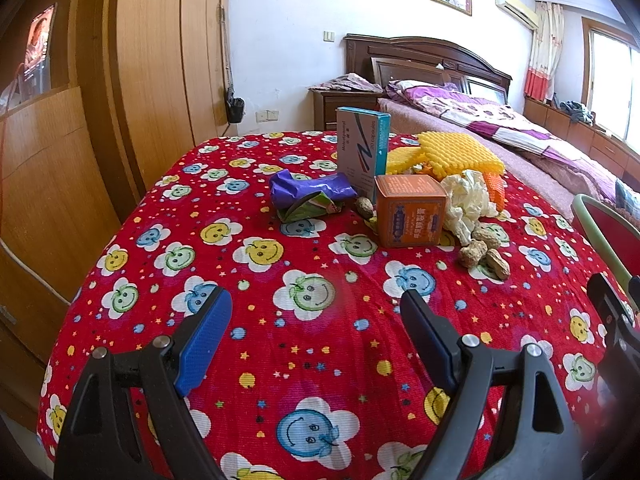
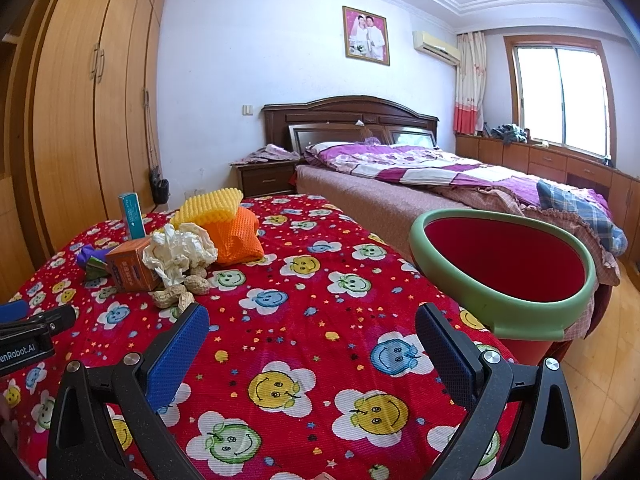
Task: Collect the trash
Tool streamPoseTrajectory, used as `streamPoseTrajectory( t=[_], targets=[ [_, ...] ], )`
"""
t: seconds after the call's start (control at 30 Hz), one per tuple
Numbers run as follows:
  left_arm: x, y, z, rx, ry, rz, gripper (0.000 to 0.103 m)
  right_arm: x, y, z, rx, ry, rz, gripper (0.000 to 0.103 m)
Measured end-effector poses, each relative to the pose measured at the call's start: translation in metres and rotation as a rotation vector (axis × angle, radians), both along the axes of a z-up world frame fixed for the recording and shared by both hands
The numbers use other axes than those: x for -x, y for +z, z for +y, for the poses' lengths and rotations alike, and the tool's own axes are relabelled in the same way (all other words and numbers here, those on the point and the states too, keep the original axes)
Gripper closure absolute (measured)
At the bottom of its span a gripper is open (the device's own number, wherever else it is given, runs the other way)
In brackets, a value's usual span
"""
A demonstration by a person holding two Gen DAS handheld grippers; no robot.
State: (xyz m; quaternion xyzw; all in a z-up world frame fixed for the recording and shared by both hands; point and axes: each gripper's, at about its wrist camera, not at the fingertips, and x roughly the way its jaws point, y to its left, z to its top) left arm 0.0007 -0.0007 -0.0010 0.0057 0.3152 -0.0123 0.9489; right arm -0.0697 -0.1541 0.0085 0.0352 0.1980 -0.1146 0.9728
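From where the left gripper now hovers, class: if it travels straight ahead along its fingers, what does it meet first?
Probably the orange box. The left gripper is open over bare tablecloth, and the box stands roughly ahead, peanuts just right of it. Depth is uncertain.

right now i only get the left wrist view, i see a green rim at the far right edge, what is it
Observer: A green-rimmed bin with a red inside, standing off the table's right edge beside the red smiley tablecloth.
Operator: anything in it yet
Observer: The part of the inside that shows is bare red; its bottom is hidden.
Operator: whats behind the white tissue, i see a bit of orange
Observer: An orange foam net, lying under the yellow foam net and right behind the crumpled tissue.
Operator: is my right gripper free
Observer: Yes, the right gripper is open and empty above the cloth, with the peanuts just ahead on its left.
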Motion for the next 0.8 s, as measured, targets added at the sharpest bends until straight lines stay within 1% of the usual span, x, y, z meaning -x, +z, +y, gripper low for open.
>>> streamPoseTrajectory(
  t=[0.17,0.37,0.5,0.67,0.8],
  targets=[
    [-0.005,0.0,0.0,0.017,-0.02,0.036,0.016,-0.003,-0.001,-0.001,-0.012,0.013,0.015,0.001],
    [-0.017,0.012,0.005,0.01,-0.032,0.033,0.016,-0.006,0.003,-0.006,-0.043,0.023,0.046,0.001],
    [-0.036,0.024,0.012,0.029,-0.036,0.04,0.016,-0.005,0.012,-0.009,-0.057,0.025,0.03,0.001],
    [-0.063,0.035,0.019,0.065,-0.03,0.06,0.016,-0.008,0.023,-0.011,-0.083,0.054,0.031,0.001],
    [-0.087,0.039,0.019,0.068,-0.023,0.079,0.016,-0.013,0.028,-0.015,-0.108,0.07,0.042,0.001]
  ],
)
